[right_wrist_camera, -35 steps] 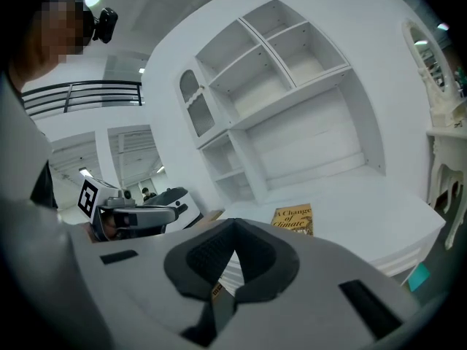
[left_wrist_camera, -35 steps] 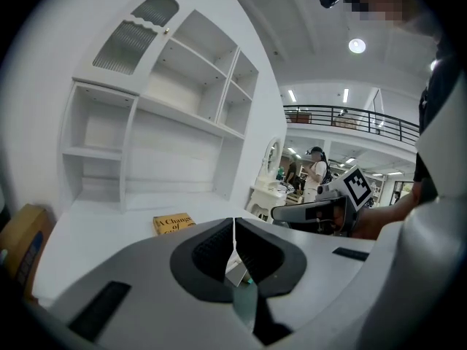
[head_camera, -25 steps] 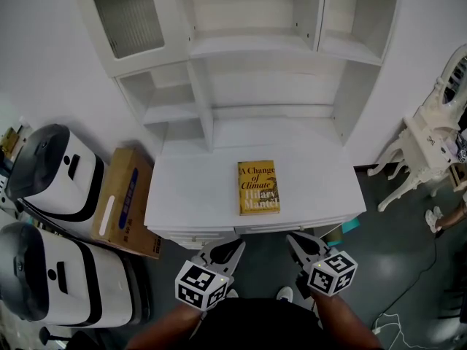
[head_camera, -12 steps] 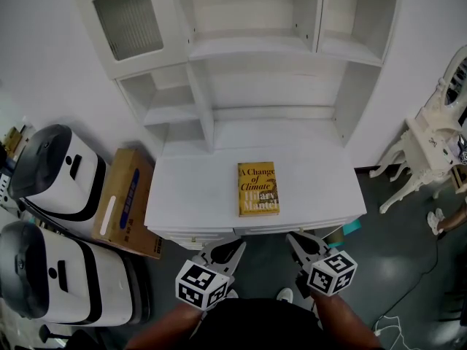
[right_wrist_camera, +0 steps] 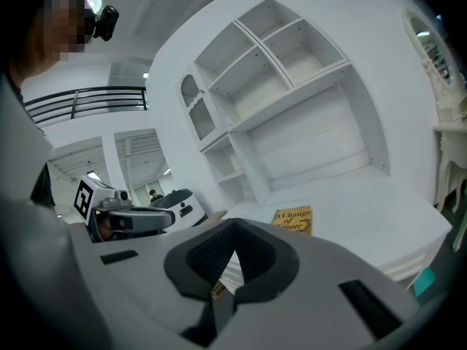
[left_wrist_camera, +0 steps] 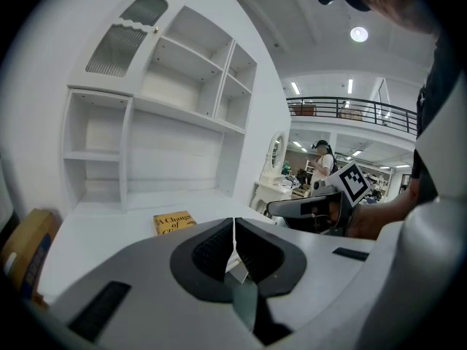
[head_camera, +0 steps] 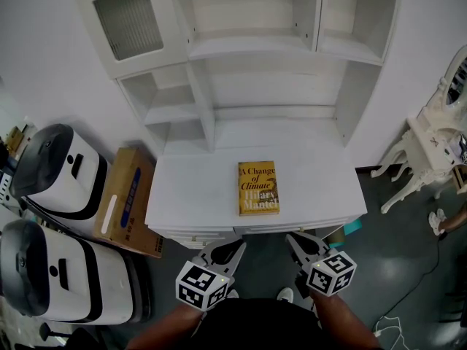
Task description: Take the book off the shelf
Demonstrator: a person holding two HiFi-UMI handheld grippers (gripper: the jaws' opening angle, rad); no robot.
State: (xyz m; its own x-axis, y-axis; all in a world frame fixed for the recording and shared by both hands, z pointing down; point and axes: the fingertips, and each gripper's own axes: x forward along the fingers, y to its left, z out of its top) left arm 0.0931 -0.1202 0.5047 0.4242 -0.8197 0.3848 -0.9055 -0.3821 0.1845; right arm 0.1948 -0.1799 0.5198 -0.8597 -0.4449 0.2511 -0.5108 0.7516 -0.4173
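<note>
Book (head_camera: 258, 187): flat, cover up, on the shelf (head_camera: 191, 184) counter ahead of me.
Grippers: left gripper (head_camera: 235, 246) and right gripper (head_camera: 295, 238) both pressed together, empty.
My approach: I'd spread one, then pinch the book's near edge.

The book (head_camera: 258, 187) lies on the surface (head_camera: 190, 188) before the shelf (head_camera: 248, 46), a box (head_camera: 125, 203) to its left, with the left tool (head_camera: 235, 247) and right tool (head_camera: 294, 240) off its near edge.
</note>
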